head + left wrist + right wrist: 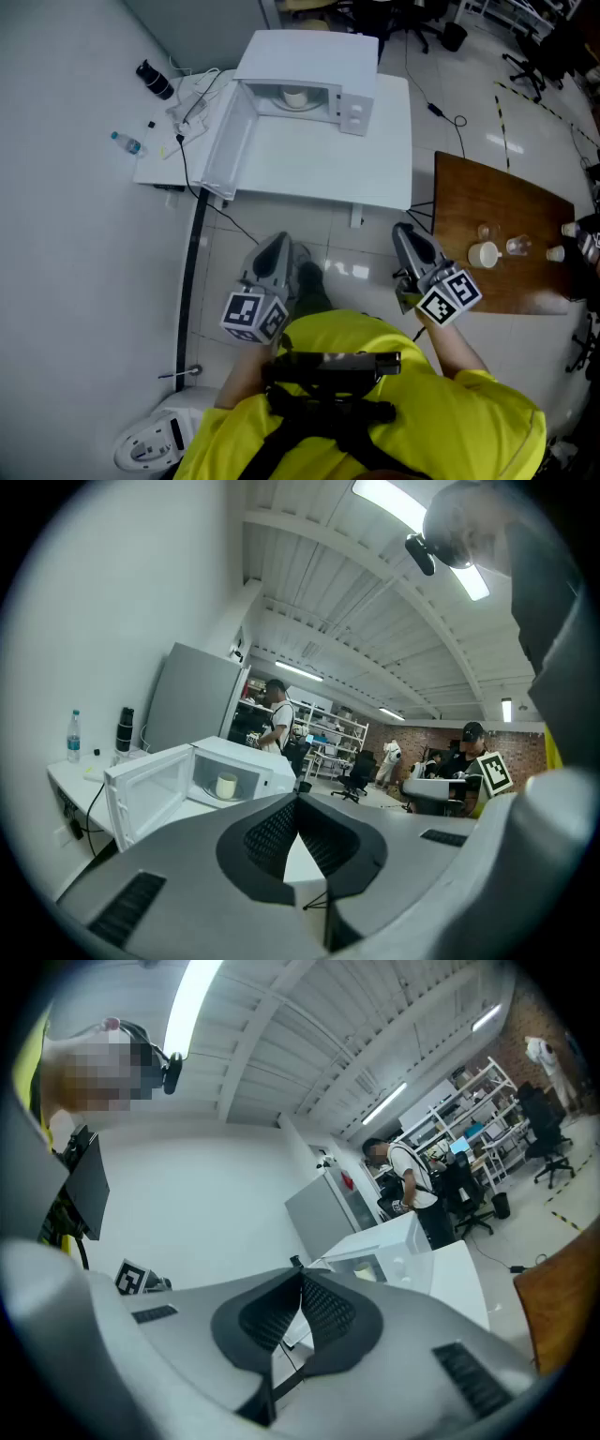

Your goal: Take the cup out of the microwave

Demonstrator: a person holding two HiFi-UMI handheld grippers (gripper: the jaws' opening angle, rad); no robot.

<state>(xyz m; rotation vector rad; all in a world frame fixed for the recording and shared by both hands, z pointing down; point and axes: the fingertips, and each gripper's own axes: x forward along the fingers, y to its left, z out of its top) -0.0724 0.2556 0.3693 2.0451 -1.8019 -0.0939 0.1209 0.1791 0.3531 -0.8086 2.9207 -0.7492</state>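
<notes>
A white microwave [309, 75] stands on a white table [309, 169] with its door [228, 141] swung open to the left. A pale cup [296, 97] sits inside it, also seen as the cup [226, 786] in the left gripper view and the cup [364, 1271] in the right gripper view. My left gripper [278, 246] and right gripper [405, 232] are held low in front of the table, well short of the microwave. Both are shut and empty, jaw tips touching in the left gripper [297, 800] and right gripper [302, 1274] views.
A brown wooden table [497, 234] at the right carries a white mug [485, 254] and small glasses. A water bottle [125, 142], a dark flask [155, 80] and cables lie on the white table's left end. People and office chairs stand beyond.
</notes>
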